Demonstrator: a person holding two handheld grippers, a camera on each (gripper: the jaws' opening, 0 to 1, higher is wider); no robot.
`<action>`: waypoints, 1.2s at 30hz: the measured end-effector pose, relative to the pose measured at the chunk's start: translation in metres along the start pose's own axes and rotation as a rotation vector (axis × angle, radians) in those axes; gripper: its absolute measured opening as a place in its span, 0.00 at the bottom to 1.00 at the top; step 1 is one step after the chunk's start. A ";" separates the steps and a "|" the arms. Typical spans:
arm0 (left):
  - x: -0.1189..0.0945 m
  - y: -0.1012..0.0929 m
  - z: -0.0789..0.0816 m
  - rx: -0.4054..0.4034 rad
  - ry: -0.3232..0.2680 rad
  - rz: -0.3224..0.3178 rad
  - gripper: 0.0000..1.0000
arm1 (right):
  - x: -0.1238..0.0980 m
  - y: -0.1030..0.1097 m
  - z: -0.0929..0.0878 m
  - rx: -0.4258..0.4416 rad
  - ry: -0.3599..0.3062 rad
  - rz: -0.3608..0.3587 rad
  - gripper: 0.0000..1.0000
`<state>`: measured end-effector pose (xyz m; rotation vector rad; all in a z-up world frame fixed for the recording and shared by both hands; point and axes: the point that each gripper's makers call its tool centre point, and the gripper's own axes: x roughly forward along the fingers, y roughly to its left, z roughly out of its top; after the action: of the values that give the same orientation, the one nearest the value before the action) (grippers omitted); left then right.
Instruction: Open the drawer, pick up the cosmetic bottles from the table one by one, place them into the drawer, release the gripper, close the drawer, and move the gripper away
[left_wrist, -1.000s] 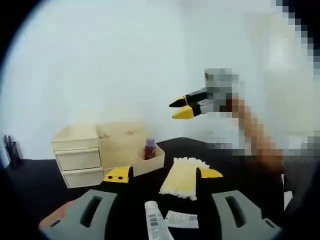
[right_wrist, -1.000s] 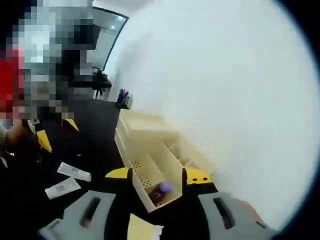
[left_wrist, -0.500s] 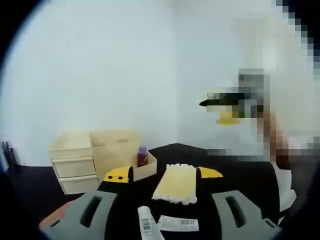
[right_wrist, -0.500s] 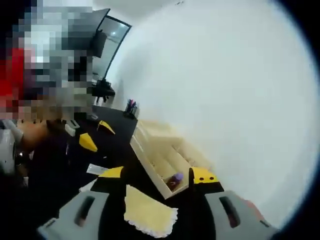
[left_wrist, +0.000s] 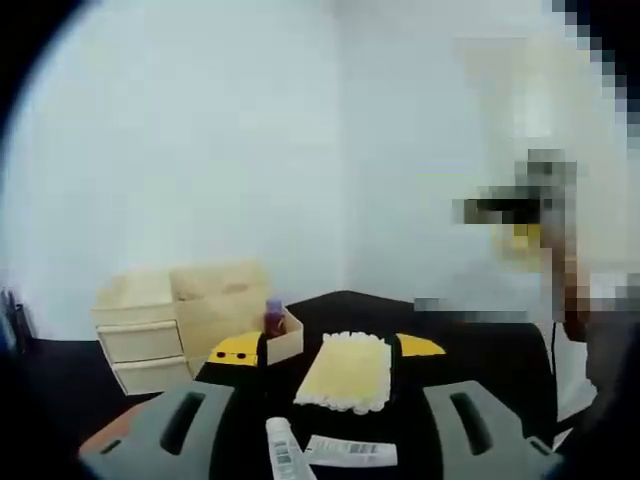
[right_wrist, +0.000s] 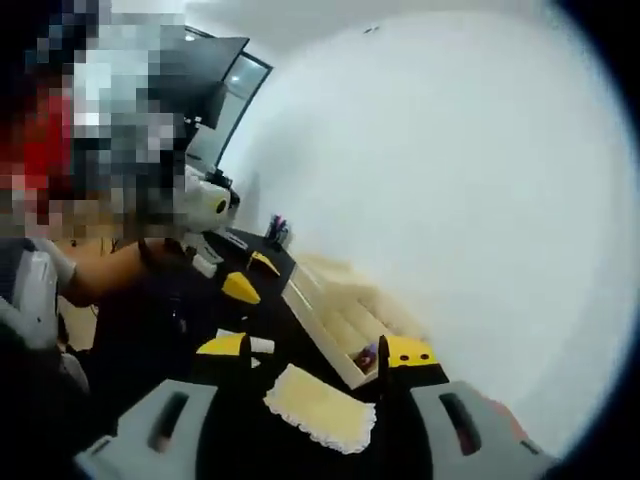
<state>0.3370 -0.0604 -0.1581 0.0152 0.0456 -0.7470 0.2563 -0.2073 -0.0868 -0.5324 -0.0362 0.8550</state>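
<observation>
Standing in the open drawer (left_wrist: 285, 338) of the wooden chest (left_wrist: 170, 320), a purple bottle (left_wrist: 273, 317) waits beyond the cloth (left_wrist: 345, 372) and tubes (left_wrist: 350, 452), while both the left gripper (left_wrist: 325, 350) and right gripper (right_wrist: 312, 350) hover wide open, empty.

Both views are soft and low in detail, with motion blur throughout. Illumination is bright and diffuse; the white wall (left_wrist: 200, 150) is overexposed to a near-uniform glare, with a warmer bright patch at the upper right of the left gripper view. The black counter (left_wrist: 470, 345) renders very dark, with no distinct cast shadows. Fisheye distortion bends straight lines near the edges. In the right gripper view, a window (right_wrist: 235, 90) shows small light reflections.
</observation>
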 end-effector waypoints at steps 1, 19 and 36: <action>0.000 0.000 0.000 0.000 0.000 0.000 0.44 | -0.003 0.003 0.000 0.002 -0.005 0.000 0.47; -0.021 -0.005 0.018 0.029 -0.052 0.005 0.44 | -0.036 0.026 -0.028 0.052 0.012 -0.022 0.47; -0.061 0.025 -0.049 0.151 0.229 0.025 0.52 | -0.049 0.025 -0.104 0.184 0.117 -0.069 0.46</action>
<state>0.3076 0.0006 -0.2047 0.2447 0.2071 -0.7201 0.2305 -0.2743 -0.1801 -0.4052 0.1295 0.7500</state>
